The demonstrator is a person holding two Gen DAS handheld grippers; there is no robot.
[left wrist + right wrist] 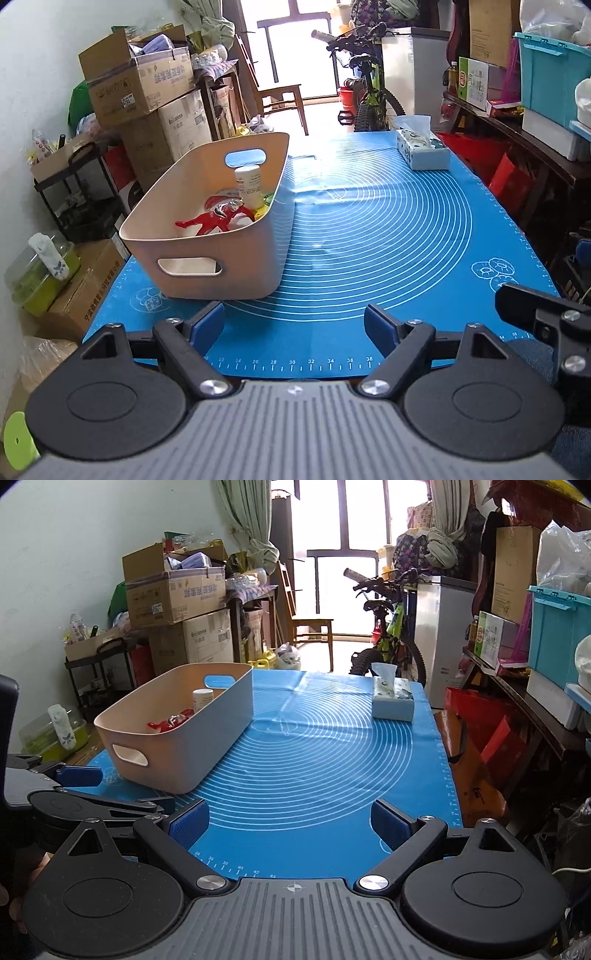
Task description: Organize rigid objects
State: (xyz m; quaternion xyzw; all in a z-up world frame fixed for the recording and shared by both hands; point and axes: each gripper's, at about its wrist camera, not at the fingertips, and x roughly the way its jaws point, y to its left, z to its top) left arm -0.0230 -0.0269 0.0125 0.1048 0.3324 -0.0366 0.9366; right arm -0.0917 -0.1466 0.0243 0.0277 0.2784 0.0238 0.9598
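A beige basket (221, 280) (221, 746) stands on the left of the blue mat (388, 251) (332, 760). Inside it lie a red figure toy (218, 218) (170, 720), a white bottle (251, 184) (202, 698) and a yellow item (266, 201). My left gripper (294, 326) is open and empty, low over the mat's near edge, just in front of the basket. My right gripper (290, 821) is open and empty over the near middle of the mat, right of the basket. The left gripper also shows at the left of the right wrist view (79, 775).
A tissue box (421, 149) (392, 698) sits at the mat's far right. Stacked cardboard boxes (147, 88) stand left of the table. A bicycle (369, 99) and a chair (280, 99) stand beyond it. A shelf with a teal bin (550, 77) runs along the right.
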